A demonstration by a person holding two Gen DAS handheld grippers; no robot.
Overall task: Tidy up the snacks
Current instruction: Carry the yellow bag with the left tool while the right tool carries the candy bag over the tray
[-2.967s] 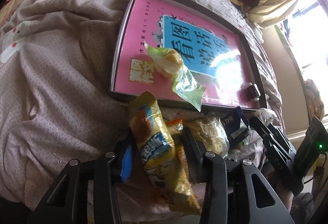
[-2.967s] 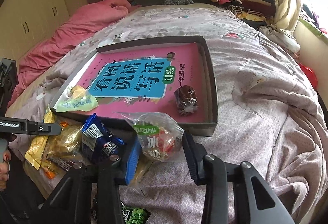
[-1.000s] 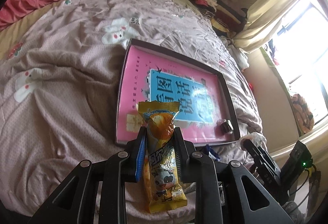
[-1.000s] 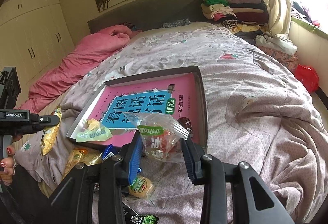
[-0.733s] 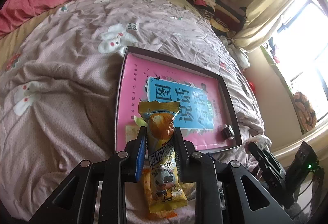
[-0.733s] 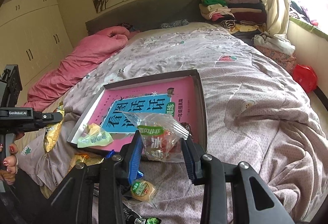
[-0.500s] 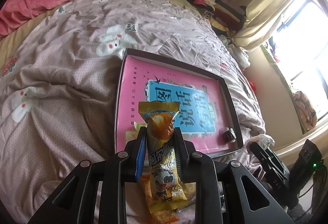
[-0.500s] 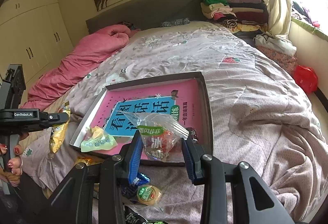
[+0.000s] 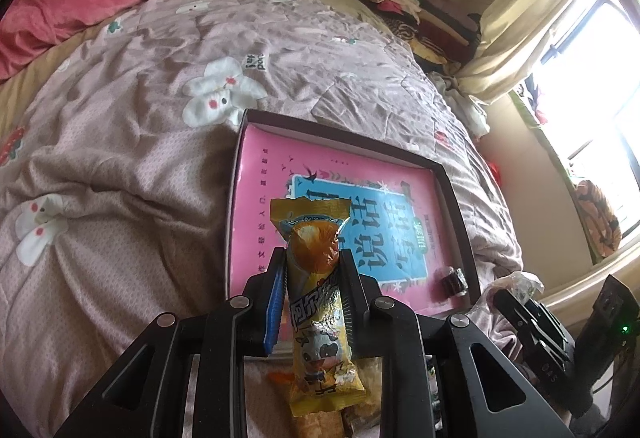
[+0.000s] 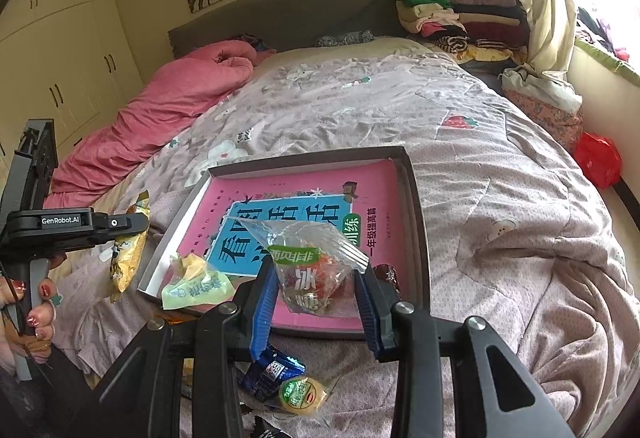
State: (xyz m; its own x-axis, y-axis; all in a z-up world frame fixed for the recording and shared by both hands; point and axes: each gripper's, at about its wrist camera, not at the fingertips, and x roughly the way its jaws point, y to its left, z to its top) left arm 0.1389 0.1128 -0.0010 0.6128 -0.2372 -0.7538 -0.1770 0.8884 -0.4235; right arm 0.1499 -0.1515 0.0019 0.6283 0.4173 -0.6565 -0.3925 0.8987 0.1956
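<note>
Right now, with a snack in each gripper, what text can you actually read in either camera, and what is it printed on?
"GenRobot.AI": on the left gripper body, seen from the right wrist view.
"看图说话写话" and "训练": large title on the pink book in the box, partly hidden.
"一年级提高篇": beside that title.
"阿尔": on the yellow snack bar; the rest is unreadable.
"冰": on the clear snack bag; its green label reads reversed.
Blue wrapper: too small.

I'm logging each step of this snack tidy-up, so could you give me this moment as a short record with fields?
left gripper: shut on yellow snack stick
right gripper: shut on clear snack bag
tray: on the bed, pink book inside
already in tray: green-wrapped snack, dark wrapped sweet
loose on quilt: blue packet, round green-label snack
</note>
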